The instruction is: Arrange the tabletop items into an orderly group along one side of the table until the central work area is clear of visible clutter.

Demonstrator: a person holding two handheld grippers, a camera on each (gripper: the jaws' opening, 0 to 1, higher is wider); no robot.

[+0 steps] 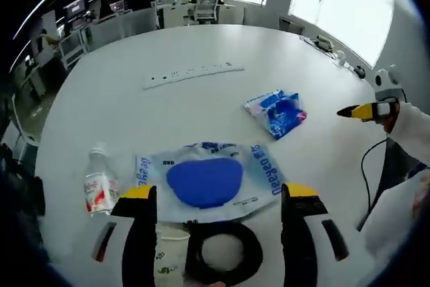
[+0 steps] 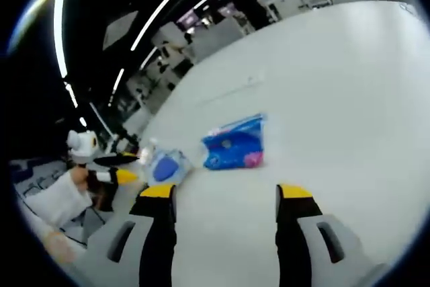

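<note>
On the white table point(image 1: 201, 102) lies a clear packet with a blue pad inside point(image 1: 205, 181), straight ahead of my left gripper point(image 1: 218, 196), whose jaws stand open with nothing between them. A black tape roll point(image 1: 224, 252) sits between the jaws' bases. A small water bottle point(image 1: 99, 183) lies to the left. A blue snack bag point(image 1: 277, 112) rests further out; in the right gripper view that blue snack bag point(image 2: 235, 143) is ahead of my open right gripper point(image 2: 225, 196). The other gripper point(image 1: 366, 110) comes in from the right, held by a white-sleeved hand.
A white power strip point(image 1: 193, 74) lies across the far middle of the table. Small items point(image 1: 336, 52) sit at the far right edge by the window. Office desks and chairs point(image 1: 201, 8) stand beyond. The left gripper point(image 2: 114, 169) shows at the left near the blue packet point(image 2: 164, 166).
</note>
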